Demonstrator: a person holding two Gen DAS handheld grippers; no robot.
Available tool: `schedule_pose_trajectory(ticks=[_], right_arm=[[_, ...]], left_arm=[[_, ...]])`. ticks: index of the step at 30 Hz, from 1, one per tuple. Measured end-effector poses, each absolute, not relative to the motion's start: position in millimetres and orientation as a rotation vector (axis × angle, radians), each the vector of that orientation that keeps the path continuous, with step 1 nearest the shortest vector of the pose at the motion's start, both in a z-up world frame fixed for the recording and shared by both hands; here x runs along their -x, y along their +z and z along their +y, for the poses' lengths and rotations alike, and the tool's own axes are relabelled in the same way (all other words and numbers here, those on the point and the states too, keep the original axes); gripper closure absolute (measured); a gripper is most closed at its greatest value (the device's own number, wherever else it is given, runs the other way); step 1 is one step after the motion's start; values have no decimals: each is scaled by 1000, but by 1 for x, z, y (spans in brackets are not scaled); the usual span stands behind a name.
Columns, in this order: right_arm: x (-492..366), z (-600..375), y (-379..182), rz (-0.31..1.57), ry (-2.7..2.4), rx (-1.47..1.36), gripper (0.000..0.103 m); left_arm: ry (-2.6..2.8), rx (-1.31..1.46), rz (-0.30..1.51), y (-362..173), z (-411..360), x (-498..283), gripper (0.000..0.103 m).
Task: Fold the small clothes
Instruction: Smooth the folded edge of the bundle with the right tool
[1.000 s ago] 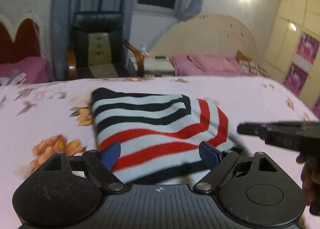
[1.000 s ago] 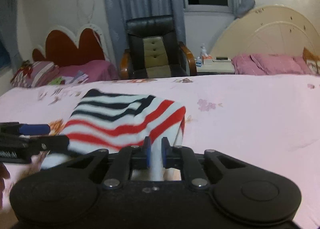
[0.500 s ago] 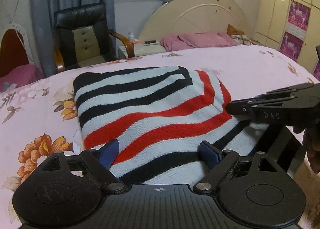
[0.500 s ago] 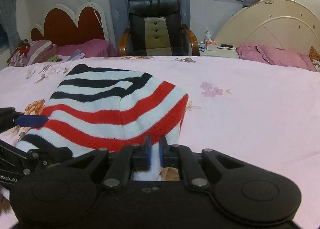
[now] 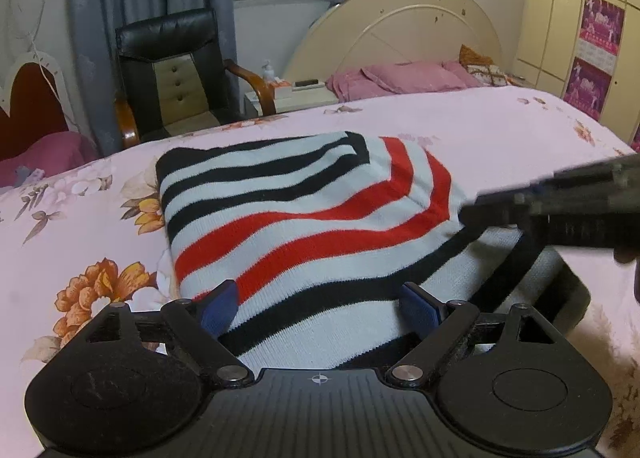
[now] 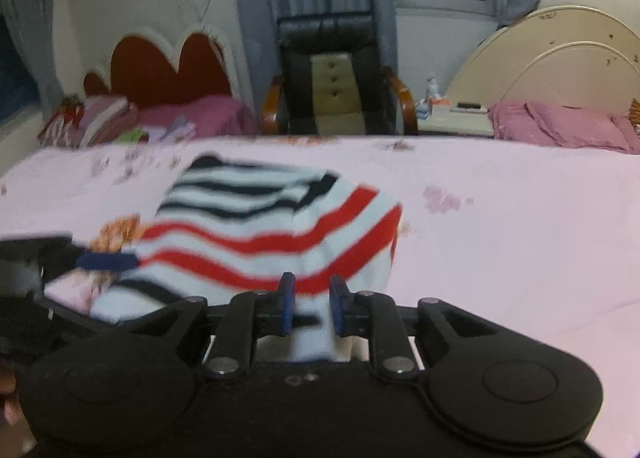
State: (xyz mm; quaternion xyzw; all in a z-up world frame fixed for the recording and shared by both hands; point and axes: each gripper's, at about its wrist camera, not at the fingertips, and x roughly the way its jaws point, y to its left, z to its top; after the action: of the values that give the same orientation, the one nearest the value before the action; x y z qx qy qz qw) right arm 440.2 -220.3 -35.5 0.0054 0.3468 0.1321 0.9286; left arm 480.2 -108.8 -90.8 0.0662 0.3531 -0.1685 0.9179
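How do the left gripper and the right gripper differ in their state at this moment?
The left gripper stands wide open over the striped sweater; the right gripper is nearly closed, its jaws just opening, a fold of sweater between them. Both have blue pads and work the same sweater on the pink bedsheet.

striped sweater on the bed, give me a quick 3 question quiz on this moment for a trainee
1. True or false: the striped sweater lies folded on the floral bedsheet.
2. Multiple choice: the left gripper is A) shut on the sweater, B) wide open with the near edge of the sweater between its pads, C) out of view.
3. Short answer: how does the right gripper stand in relation to the sweater?

Key
1. True.
2. B.
3. Its jaws have just been opening; a narrow gap shows between the pads, with the near corner of the sweater in that gap and no longer pinched.
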Motion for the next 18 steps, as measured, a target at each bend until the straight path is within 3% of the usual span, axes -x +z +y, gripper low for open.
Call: schedule_pose_trajectory(ticks=[11,18], right_arm=[[-429,-204,-63,694,249,137,84],[-427,-198,-51,709,227,163,84]], left_arm=[[-336,-171,716,-96,-114,-477,16],[-333,-153,717,-85,-108,-467,16]])
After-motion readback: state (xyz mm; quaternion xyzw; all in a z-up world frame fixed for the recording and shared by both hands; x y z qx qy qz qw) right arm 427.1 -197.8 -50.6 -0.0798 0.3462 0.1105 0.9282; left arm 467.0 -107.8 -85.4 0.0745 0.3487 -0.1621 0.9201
